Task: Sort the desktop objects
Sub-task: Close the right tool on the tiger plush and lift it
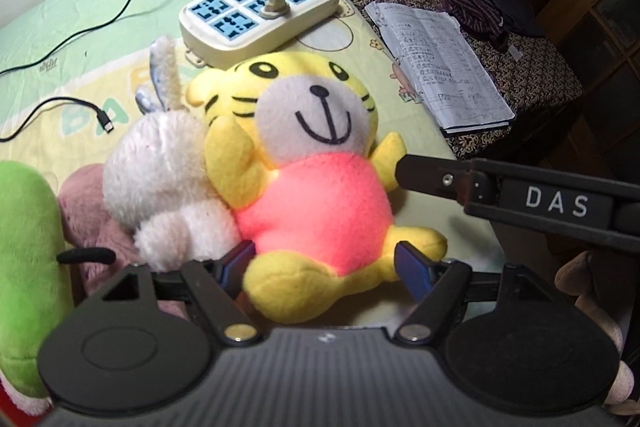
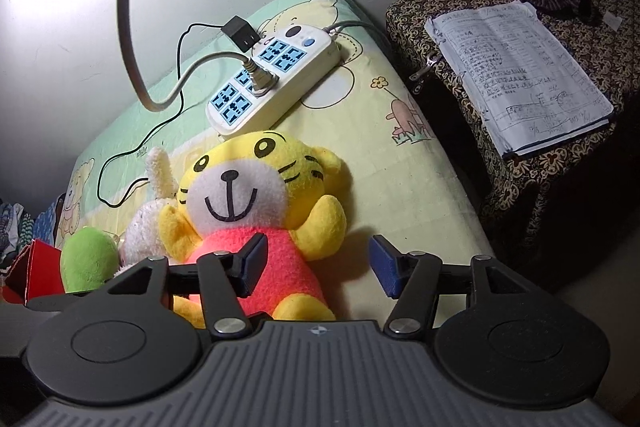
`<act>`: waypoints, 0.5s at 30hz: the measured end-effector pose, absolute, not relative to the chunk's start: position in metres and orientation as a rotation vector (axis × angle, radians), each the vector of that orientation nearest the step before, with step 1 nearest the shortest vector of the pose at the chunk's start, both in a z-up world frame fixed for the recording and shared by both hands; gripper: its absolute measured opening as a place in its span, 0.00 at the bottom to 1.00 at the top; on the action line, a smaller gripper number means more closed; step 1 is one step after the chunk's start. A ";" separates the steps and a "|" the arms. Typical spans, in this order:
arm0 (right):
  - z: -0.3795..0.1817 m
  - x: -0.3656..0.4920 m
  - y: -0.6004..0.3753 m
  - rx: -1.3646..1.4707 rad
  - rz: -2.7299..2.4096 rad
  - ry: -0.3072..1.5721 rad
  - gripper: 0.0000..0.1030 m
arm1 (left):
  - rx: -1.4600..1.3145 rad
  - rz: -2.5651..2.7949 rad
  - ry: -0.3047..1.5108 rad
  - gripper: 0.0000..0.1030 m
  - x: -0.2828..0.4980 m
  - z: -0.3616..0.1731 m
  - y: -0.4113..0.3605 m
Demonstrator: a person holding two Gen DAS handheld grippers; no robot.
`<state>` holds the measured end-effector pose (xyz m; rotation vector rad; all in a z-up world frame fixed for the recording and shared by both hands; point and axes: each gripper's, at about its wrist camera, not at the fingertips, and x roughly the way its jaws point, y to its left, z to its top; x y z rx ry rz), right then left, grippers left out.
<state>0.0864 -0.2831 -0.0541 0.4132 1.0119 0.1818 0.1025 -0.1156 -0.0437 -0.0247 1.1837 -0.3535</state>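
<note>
Fingers of the left gripper stand apart around the yellow plush tiger in pink shirt; right gripper fingers also apart, just beside the tiger.

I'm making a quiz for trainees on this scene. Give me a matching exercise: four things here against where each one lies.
Things:
1. yellow plush tiger in a pink shirt
2. cream power strip with blue sockets
3. open handwritten notebook
4. fluffy white plush rabbit

Places:
A. on the dark floral-covered side table
B. pressed against the tiger's side
C. behind the tiger, nearer the wall
D. between the open left tongs

Pairs: 1-D, 2-C, 3-A, 4-B
</note>
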 end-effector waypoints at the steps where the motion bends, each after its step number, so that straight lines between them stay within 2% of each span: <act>1: -0.057 0.090 -0.283 0.420 0.187 1.019 0.61 | -0.017 -0.355 1.182 0.76 0.105 -0.045 -0.117; 3: -0.064 0.096 -0.284 0.441 0.208 1.037 0.62 | -0.014 -0.365 1.186 0.81 0.110 -0.050 -0.117; 10: -0.083 0.114 -0.281 0.488 0.258 1.064 0.67 | -0.031 -0.396 1.191 0.85 0.122 -0.062 -0.116; 15: -0.093 0.123 -0.284 0.513 0.274 1.067 0.74 | -0.035 -0.408 1.178 0.88 0.130 -0.069 -0.118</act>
